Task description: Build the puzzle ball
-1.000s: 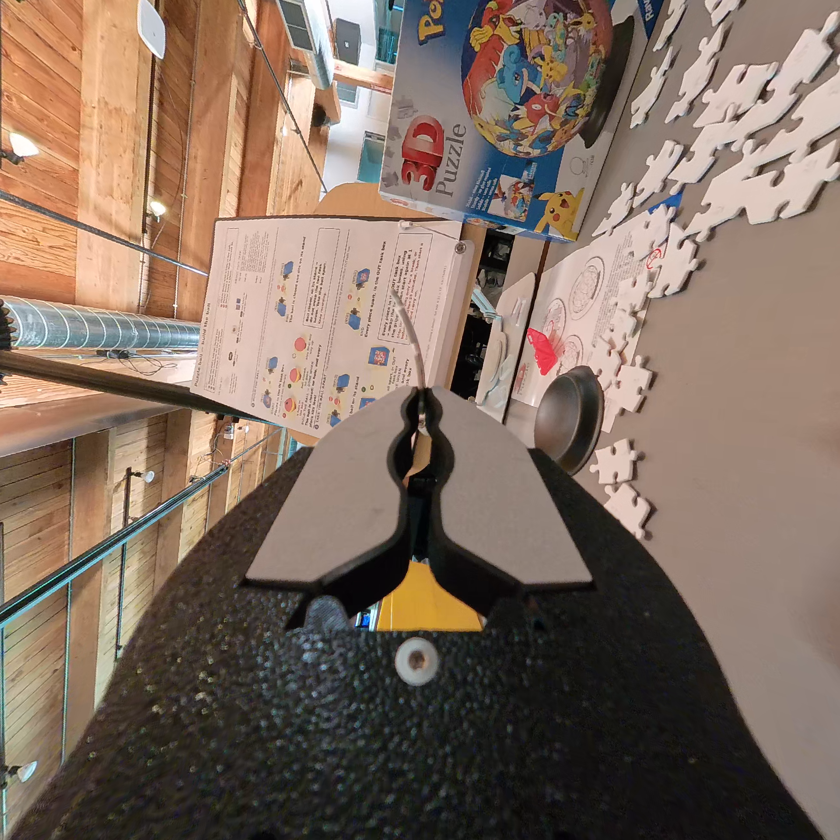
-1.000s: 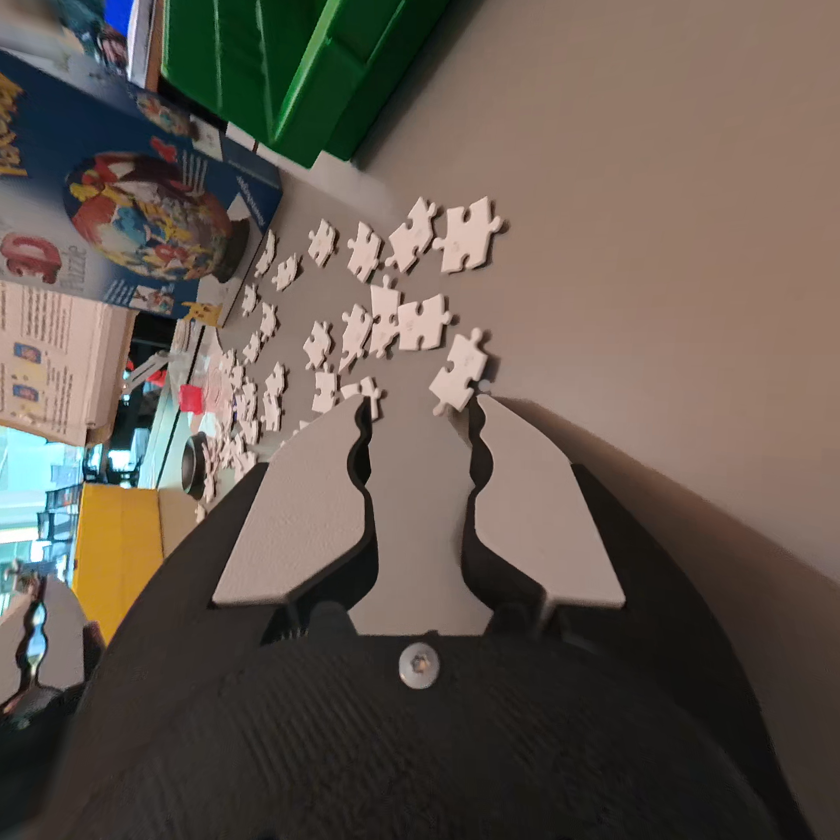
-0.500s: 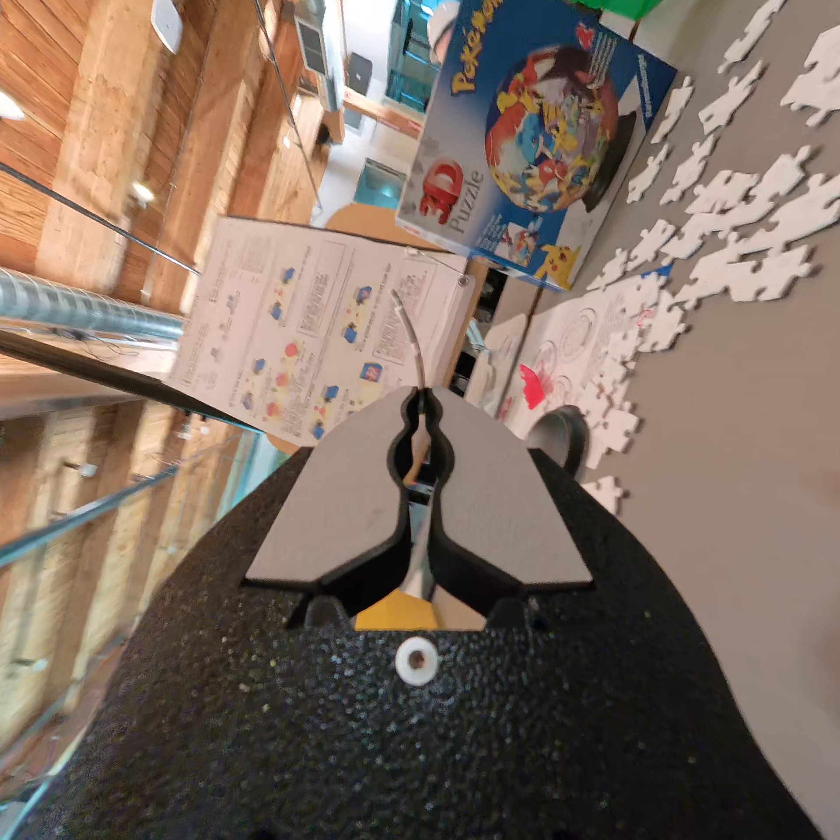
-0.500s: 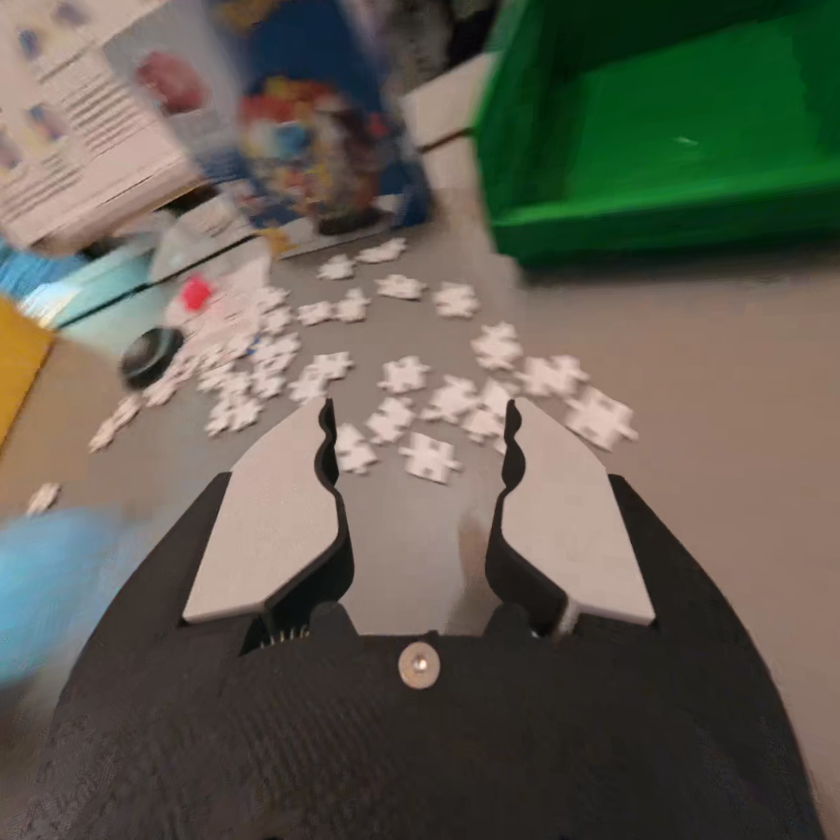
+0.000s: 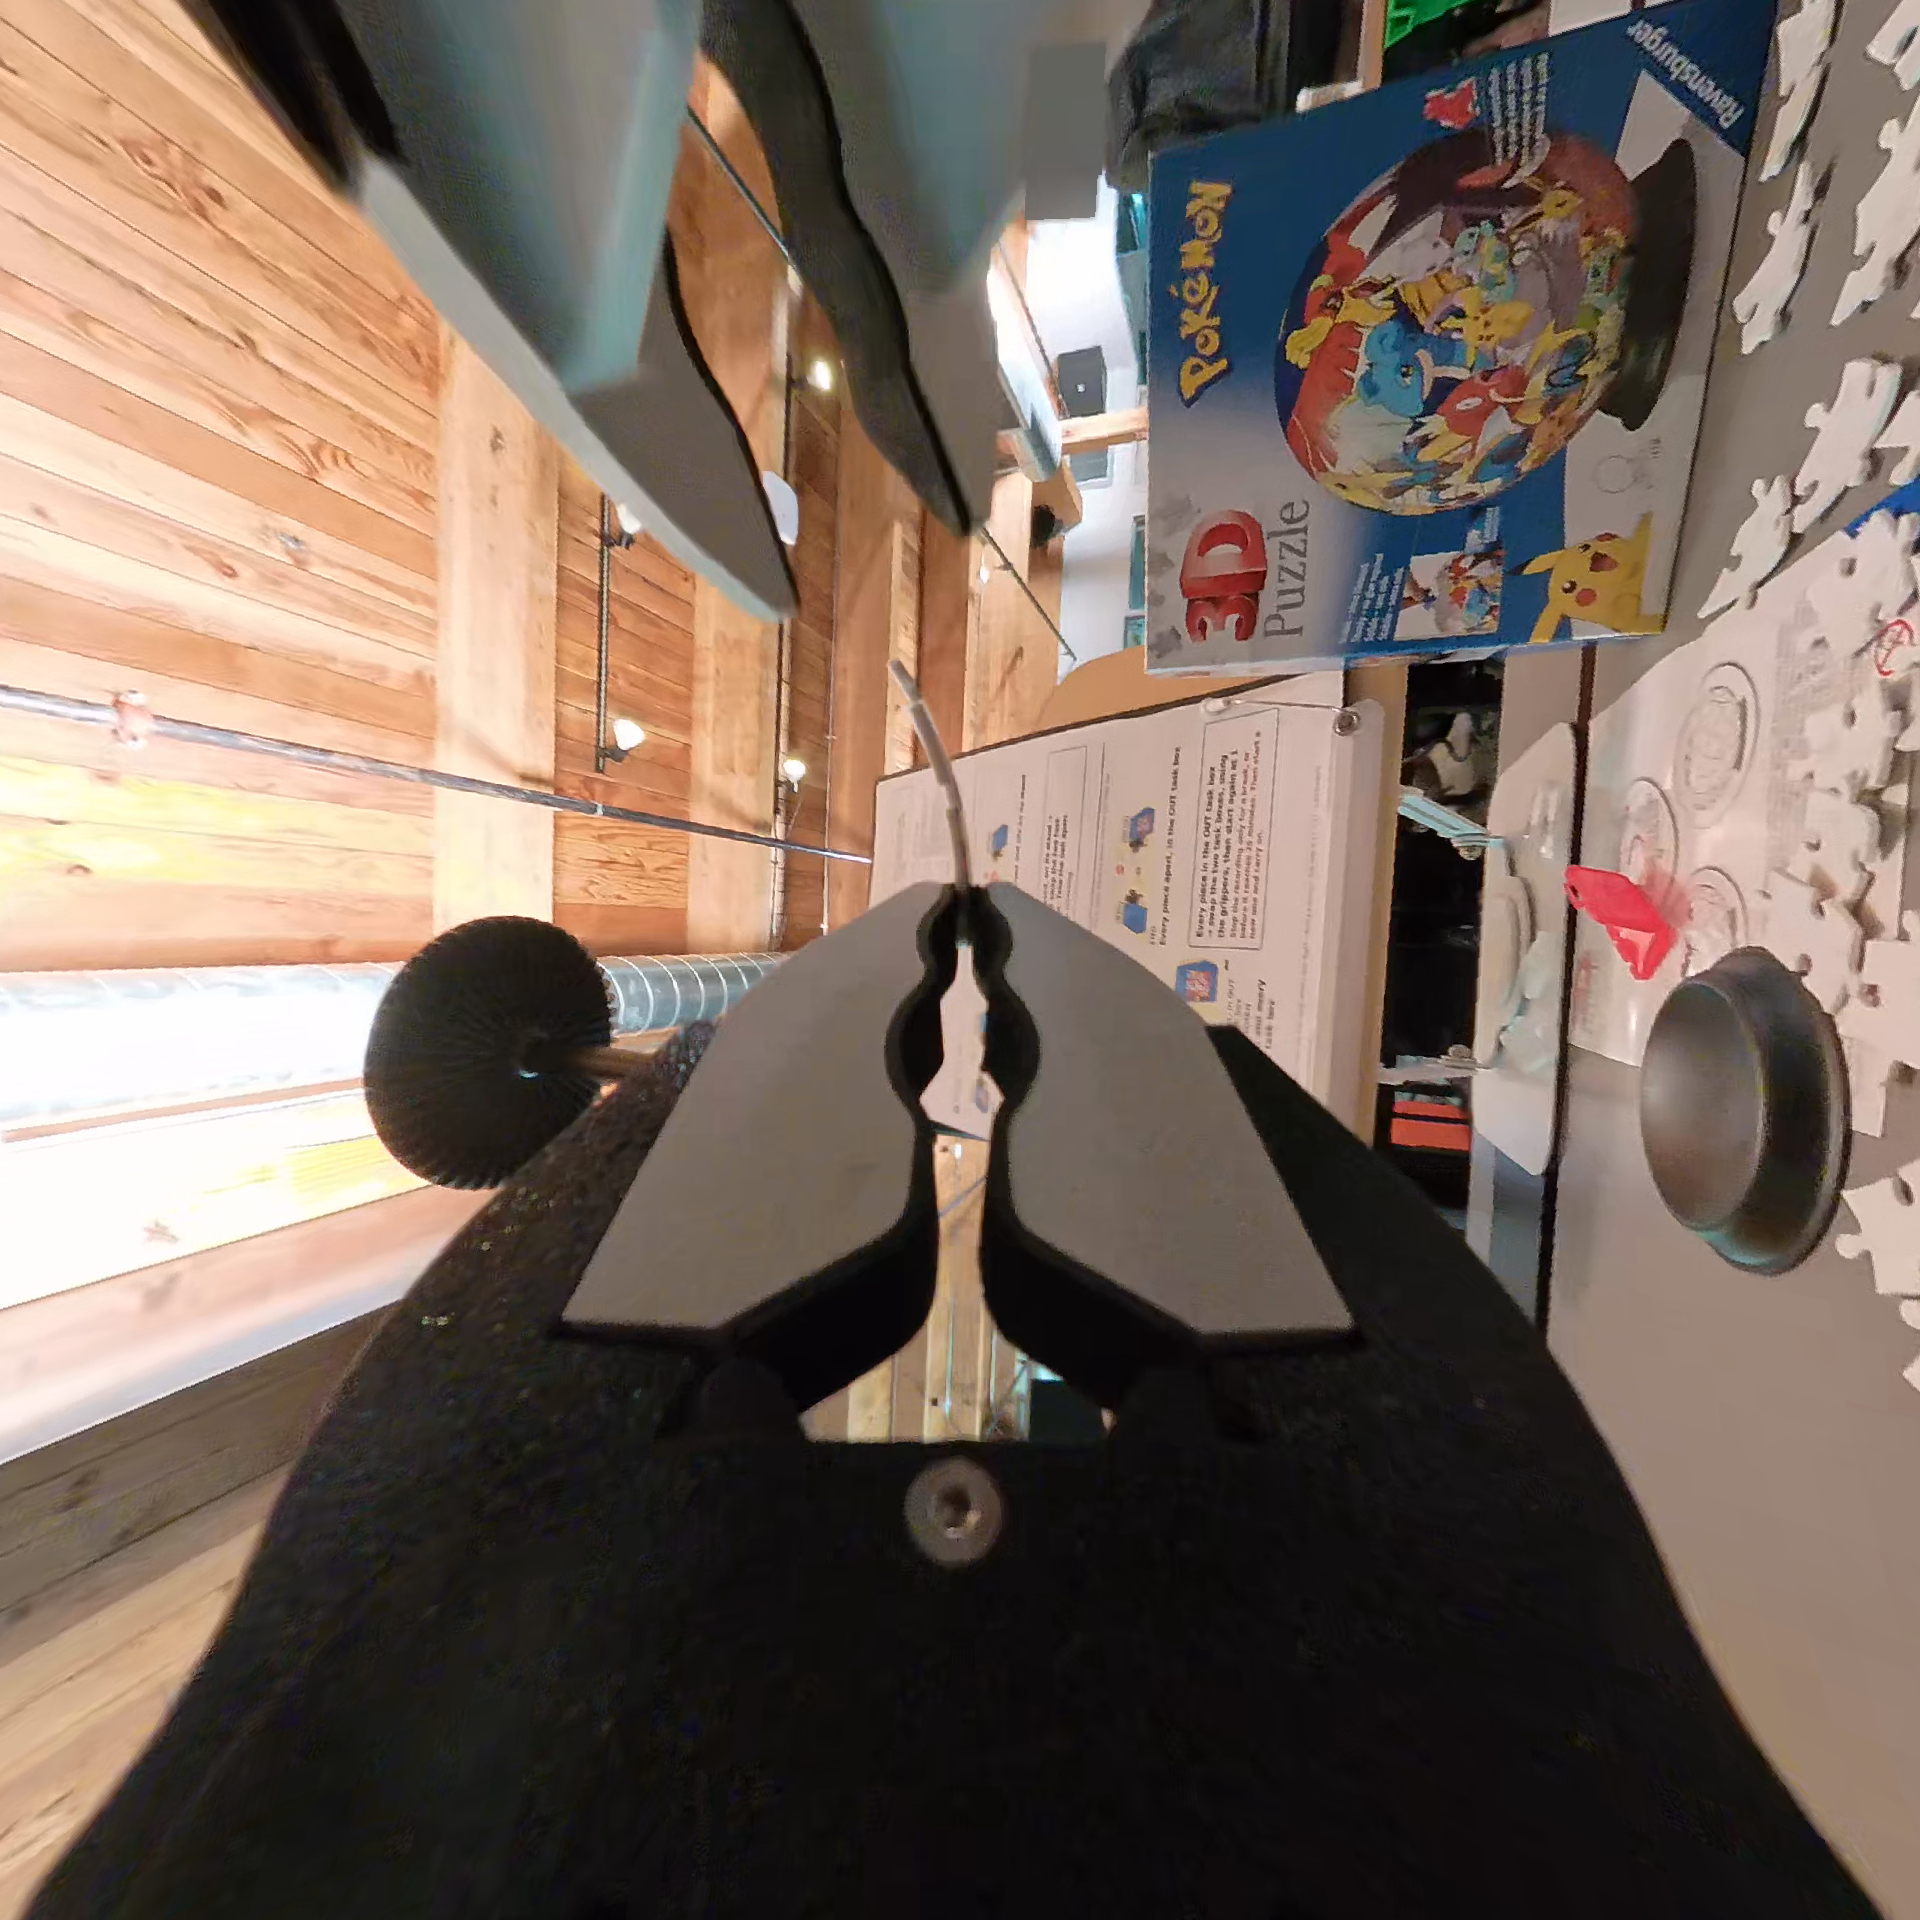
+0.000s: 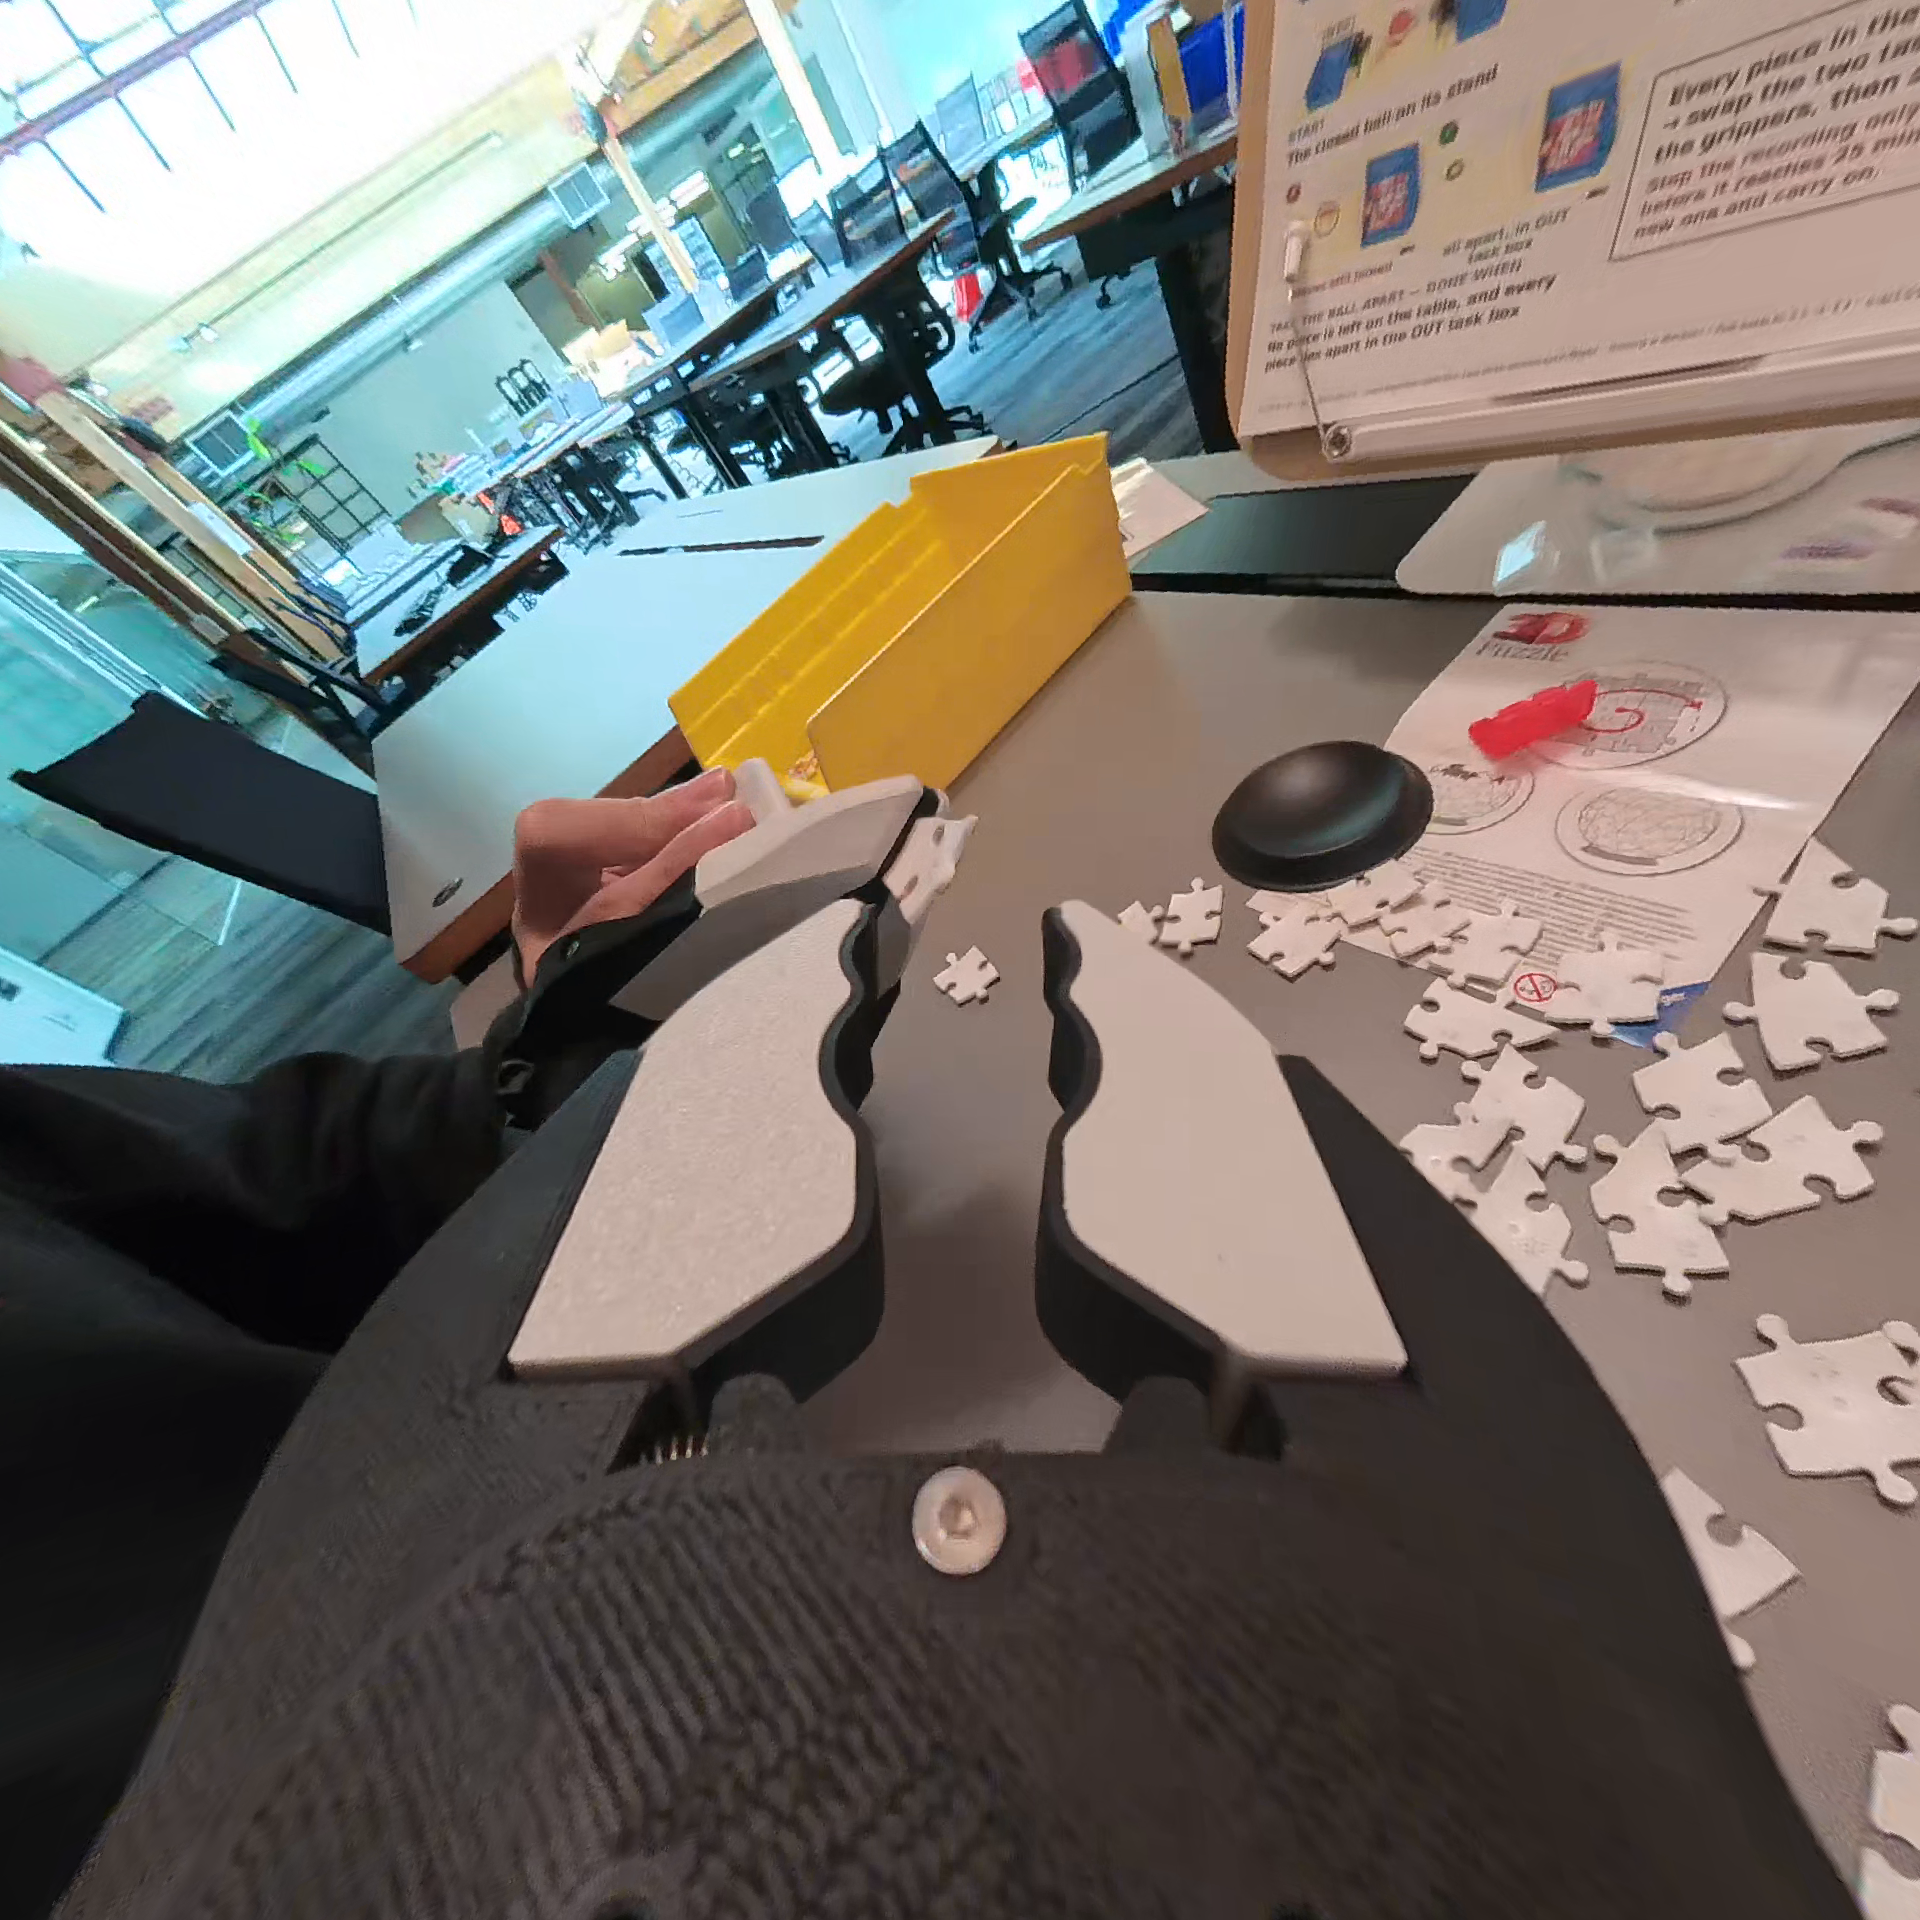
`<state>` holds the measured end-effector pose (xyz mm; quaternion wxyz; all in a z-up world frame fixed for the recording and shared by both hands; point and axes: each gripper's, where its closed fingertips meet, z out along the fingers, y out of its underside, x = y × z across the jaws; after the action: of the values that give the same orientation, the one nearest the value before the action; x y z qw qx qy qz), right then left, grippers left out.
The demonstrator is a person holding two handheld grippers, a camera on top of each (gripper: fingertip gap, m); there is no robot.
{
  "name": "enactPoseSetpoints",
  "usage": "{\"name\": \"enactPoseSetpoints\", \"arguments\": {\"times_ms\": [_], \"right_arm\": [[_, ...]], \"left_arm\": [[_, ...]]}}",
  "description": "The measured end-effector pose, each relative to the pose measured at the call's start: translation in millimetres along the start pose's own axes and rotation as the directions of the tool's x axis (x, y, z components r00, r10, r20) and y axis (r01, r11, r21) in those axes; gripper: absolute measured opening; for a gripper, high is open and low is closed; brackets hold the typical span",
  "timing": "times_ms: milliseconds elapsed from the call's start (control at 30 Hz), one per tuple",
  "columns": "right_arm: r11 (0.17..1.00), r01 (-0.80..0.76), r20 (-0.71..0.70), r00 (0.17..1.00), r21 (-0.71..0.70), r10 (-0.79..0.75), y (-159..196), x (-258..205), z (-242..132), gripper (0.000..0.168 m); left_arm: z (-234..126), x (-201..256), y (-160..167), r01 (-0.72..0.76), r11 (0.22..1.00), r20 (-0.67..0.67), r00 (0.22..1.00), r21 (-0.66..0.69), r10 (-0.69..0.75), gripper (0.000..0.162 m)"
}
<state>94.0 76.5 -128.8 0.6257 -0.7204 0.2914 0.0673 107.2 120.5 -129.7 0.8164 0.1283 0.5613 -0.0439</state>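
Warm horizontal wooden plank wall (image 5: 260,436) with small spotlights, shiny corrugated metal duct (image 5: 686,992), long grey tables (image 6: 582,665), black office chairs (image 6: 935,187), bright windows (image 6: 156,135)

Daylight floods in from the big windows (image 6: 125,135) far behind my yellow bin (image 6: 935,613), washing that corner nearly white, while the worktop (image 6: 1143,707) near the bin is evenly lit with soft shadows under the puzzle pieces (image 6: 1662,1174). In my left wrist view, small spotlights (image 5: 623,736) glow on the wooden planks (image 5: 208,416), a pale overexposed band glares, and my right gripper (image 5: 790,395) looms blurred. Edges bend strongly.
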Motion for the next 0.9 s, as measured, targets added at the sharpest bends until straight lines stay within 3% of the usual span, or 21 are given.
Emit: {"name": "enactPoseSetpoints", "arguments": {"times_ms": [233,300,500,633,700,900], "right_arm": [[0.995,-0.098,-0.005,0.995,-0.016,0.098,14.2,2.4,1.4,0.017],[0.994,-0.108,-0.001,0.994,0.002,0.108,15.3,2.8,-2.7,0.005],[0.988,-0.149,-0.038,0.988,0.026,0.15,22.4,17.8,-20.6,0.002],[0.99,-0.115,-0.166,0.978,0.078,0.127,11.6,50.2,-56.4,0.002],[0.986,-0.105,-0.254,0.958,0.127,0.134,-0.1,76.3,-86.7,0.003],[0.978,-0.13,-0.396,0.899,0.165,0.187,-3.0,135.6,-147.3,0.003]], "left_arm": [[-0.7,2.1,-19.7,-0.041,0.997,0.023,0.999,0.065,0.04,0.001],[-0.7,3.4,-27.0,-0.045,0.995,0.022,0.999,0.087,0.044,0.001],[0.9,13.5,-46.6,0.018,0.99,-0.028,1.0,0.139,-0.015,0.006],[6.9,30.3,-38.8,0.191,0.98,-0.153,0.971,0.053,-0.181,0.025],[9.4,34.1,-23.8,0.309,0.951,-0.181,0.935,-0.015,-0.306,0.027],[4.5,55.7,17.9,0.609,0.754,-0.257,0.709,-0.245,-0.657,0.025]]}}
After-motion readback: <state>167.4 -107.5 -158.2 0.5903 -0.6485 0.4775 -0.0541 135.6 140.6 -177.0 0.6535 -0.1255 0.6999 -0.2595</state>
